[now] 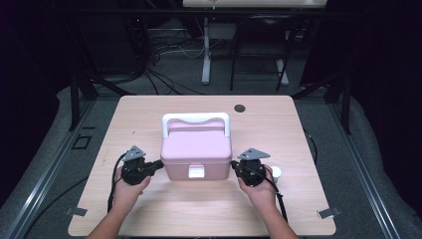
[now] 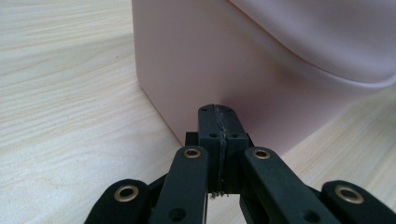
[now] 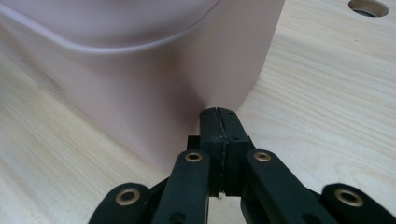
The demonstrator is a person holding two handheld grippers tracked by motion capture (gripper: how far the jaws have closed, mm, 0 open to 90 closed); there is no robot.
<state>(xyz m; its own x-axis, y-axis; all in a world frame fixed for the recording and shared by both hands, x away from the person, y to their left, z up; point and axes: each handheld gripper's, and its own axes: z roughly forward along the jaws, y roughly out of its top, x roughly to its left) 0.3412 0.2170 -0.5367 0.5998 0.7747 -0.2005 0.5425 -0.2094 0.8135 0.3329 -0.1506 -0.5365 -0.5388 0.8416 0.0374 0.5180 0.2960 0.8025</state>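
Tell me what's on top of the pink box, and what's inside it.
On the pink box sits its closed lid, with a white handle and a white front latch. The contents are hidden by the lid.

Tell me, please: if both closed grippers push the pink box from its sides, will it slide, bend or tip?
The pink plastic box looks rigid, so probably no bending. Its smooth walls may slip against the left gripper and right gripper. Its broad base on the wooden table suggests sliding, not tipping.
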